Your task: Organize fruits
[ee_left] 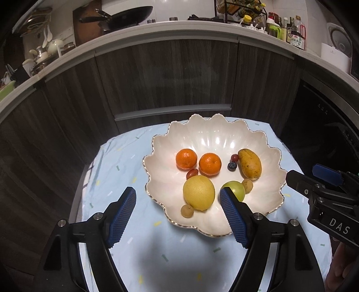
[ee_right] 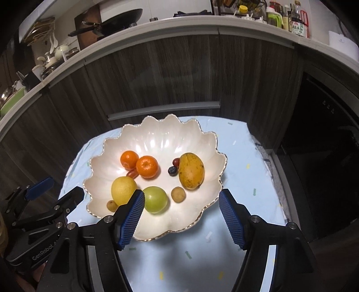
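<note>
Dim kitchen, lit from above. Bright glare streaks on the white bowl (ee_left: 215, 137), dark soft shadow on the cloth (ee_left: 125, 161) just in front of it. Strong fisheye curving and black corners around it; fruit sharp.

A pale blue cloth (ee_left: 125, 157) with small scattered marks covers the table at the lower centre of both views. Behind it, across the middle of the frame, stands a run of dark wood-grain cabinet fronts (ee_left: 166, 76) with a grey handle strip (ee_left: 172, 112). Above them curves a light countertop (ee_left: 179, 28). On it, at the upper left, rests a black pan (ee_left: 128, 13), with jars and white crockery (ee_left: 48, 52) farther left. At the upper right stand sauce bottles (ee_left: 297, 36), a green jug (ee_right: 274, 17) and a wire rack (ee_left: 242, 10).
</note>
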`<state>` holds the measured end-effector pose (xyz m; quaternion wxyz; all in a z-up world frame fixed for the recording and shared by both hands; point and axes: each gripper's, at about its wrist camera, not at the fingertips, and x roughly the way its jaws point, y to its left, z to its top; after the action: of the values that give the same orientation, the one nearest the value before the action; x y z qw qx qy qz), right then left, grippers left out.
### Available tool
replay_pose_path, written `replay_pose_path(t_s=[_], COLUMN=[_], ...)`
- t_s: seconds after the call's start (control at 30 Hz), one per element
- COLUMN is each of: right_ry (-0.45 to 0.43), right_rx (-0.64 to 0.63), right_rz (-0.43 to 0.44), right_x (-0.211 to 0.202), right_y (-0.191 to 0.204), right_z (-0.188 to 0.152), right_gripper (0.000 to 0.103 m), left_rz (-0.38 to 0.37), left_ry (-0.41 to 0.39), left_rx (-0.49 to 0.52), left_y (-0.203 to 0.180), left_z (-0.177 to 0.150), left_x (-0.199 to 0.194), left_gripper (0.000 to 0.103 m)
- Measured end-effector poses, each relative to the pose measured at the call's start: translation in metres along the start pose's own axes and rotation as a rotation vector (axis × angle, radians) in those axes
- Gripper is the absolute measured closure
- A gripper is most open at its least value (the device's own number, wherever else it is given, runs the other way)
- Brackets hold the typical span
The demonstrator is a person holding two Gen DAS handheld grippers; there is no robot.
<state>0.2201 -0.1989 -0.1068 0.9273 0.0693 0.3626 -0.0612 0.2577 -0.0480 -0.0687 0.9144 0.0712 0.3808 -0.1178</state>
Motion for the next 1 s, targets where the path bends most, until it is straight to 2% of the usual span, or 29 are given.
replay_pose_path(t_s=[0.43,0.6,1.0], right_ry=[-0.058,-0.079,-0.080], right_rx=[-0.036,-0.041,-0.054], right_rz=[-0.021,-0.031,-0.032], right_x=[-0.043,-0.058,-0.080], right_y=[0.002,0.003,0.003], right_z=[-0.016,-0.026,-0.051], right_gripper=[0.034,0.028,0.026], left_rz=[0.034,0.044,0.059], left_ry=[-0.021,-0.021,-0.011], left_rx=[-0.004,-0.008,-0.027], left_y=[-0.001,-0.001,-0.002], left_z=[-0.016,-0.026,-0.053], left_x=[-0.042,-0.058,-0.083], left_gripper=[0.024,0.024,0.019])
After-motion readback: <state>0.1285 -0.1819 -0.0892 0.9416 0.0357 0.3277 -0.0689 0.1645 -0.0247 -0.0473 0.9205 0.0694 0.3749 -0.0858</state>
